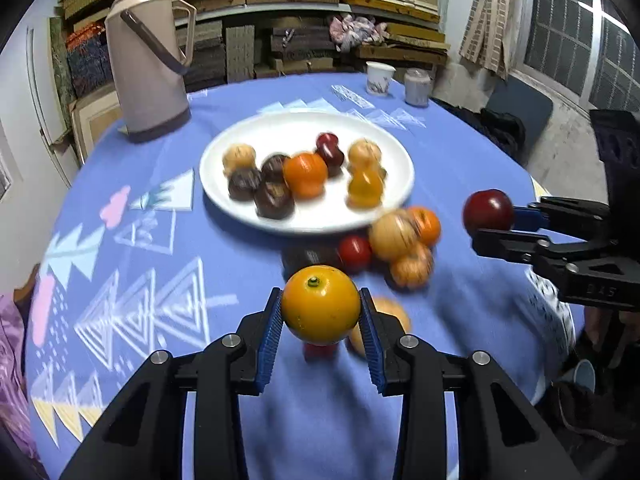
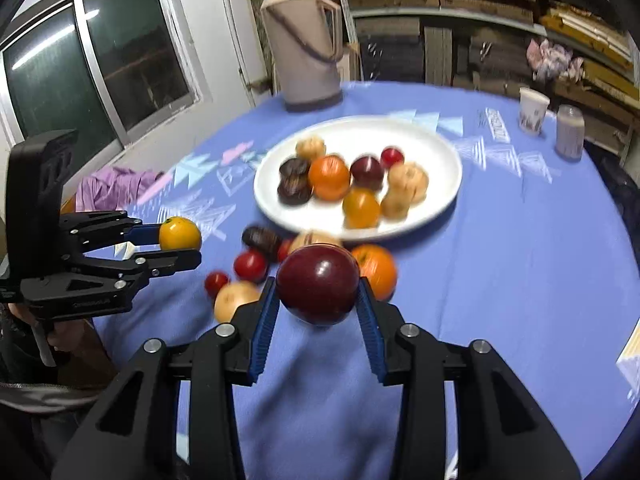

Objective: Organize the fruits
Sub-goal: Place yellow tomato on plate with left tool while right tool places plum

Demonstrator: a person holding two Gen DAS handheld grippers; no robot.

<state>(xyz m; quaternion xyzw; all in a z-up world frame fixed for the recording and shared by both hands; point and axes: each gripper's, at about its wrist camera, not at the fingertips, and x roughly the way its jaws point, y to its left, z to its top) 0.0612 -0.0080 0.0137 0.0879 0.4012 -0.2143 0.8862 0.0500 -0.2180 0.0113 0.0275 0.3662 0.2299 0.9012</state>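
— Any writing you can make out?

— Only embossed marks on the right gripper (image 1: 490,216) body in the left wrist view, too blurred to read. The same spot on the left gripper (image 2: 182,246) is no clearer.

— The paper cup (image 1: 379,78)?

— A printed pattern, no legible words.

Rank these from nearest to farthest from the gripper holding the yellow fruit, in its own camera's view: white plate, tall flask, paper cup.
From the left gripper:
1. White plate, just beyond the loose fruit, mid-table.
2. Tall flask, far left of the table.
3. Paper cup, far edge, right of centre.
The flask and cup are close; the cup looks slightly farther.
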